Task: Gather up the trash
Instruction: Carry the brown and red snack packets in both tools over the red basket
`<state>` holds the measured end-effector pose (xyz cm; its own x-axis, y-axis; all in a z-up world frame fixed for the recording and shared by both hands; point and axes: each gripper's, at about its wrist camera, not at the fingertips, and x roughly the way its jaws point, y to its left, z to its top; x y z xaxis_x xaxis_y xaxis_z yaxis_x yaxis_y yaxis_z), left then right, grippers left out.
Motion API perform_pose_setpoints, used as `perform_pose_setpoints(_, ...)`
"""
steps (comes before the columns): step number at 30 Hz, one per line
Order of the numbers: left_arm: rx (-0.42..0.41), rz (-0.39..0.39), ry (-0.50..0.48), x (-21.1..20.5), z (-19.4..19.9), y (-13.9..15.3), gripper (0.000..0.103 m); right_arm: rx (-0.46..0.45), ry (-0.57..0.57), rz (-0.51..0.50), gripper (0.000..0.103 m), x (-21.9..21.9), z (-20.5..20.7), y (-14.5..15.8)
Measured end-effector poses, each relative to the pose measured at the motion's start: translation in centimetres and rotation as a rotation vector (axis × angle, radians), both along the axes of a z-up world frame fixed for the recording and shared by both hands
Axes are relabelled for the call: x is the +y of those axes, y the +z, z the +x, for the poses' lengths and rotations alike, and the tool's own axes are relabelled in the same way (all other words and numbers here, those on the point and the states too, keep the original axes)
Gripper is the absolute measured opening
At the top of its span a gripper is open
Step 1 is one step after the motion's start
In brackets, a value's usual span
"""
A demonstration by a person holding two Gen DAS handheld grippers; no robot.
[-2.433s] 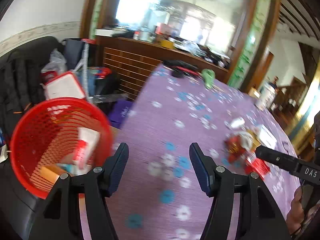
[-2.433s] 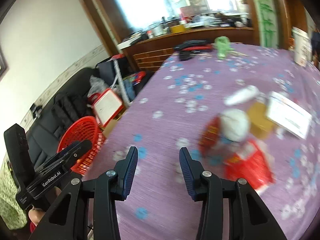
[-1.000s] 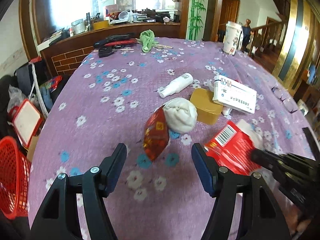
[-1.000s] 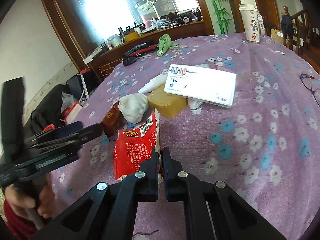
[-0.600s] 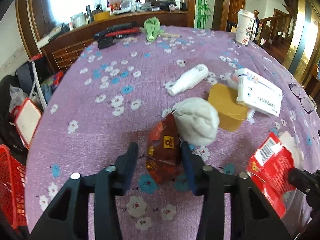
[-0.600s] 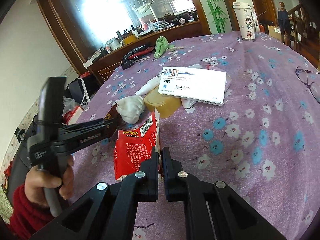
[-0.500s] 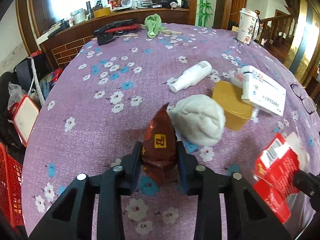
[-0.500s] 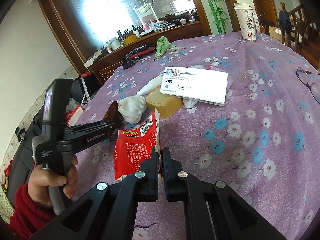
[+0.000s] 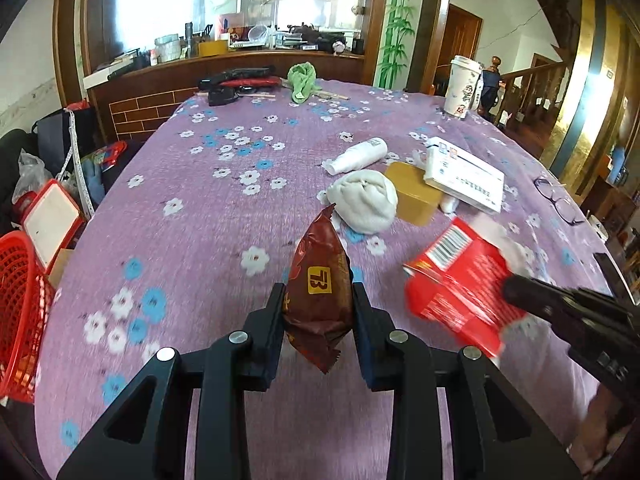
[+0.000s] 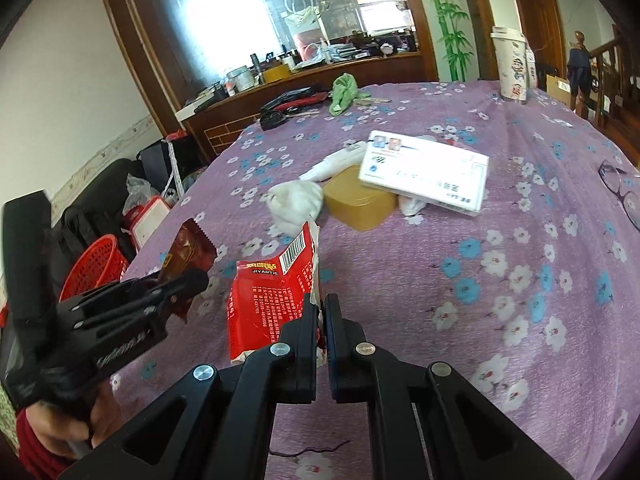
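Note:
My left gripper (image 9: 318,304) is shut on a brown snack wrapper (image 9: 318,280) and holds it above the purple flowered tablecloth (image 9: 208,216). The wrapper also shows in the right wrist view (image 10: 188,252), in the left gripper (image 10: 182,286). My right gripper (image 10: 320,312) is shut on a red snack packet (image 10: 272,296), lifted off the cloth; the packet shows in the left wrist view (image 9: 456,288). A crumpled white tissue (image 9: 364,200) lies on the table. The red mesh trash basket (image 9: 20,312) stands below the table's left edge.
On the table lie a yellow tub (image 9: 412,196), a white medicine box (image 9: 464,176), a white bottle (image 9: 356,156), a paper cup (image 9: 462,84), glasses (image 9: 558,204), a green cloth (image 9: 302,80) and black tools (image 9: 236,80). Bags and a sofa stand left of the table.
My left gripper closed on the brown wrapper and raised it off the cloth. My right gripper, shut on the red packet, lifted it and moved toward the left.

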<state>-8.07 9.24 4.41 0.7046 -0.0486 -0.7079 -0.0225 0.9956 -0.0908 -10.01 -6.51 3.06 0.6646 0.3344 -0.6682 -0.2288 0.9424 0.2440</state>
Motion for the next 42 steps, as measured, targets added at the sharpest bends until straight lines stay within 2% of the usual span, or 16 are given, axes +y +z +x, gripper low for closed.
perform_pose_setpoints(9,0.019,-0.044,0.003,0.9,-1.3,-0.7,0.03,-0.007,0.005,-0.026,0.005,0.9,-0.5,0.3)
perform_pose_setpoints(42,0.016,-0.054,0.015,1.6,-1.8,-0.4,0.03,0.006,0.032,-0.05,0.005,2.3,-0.2,0.2)
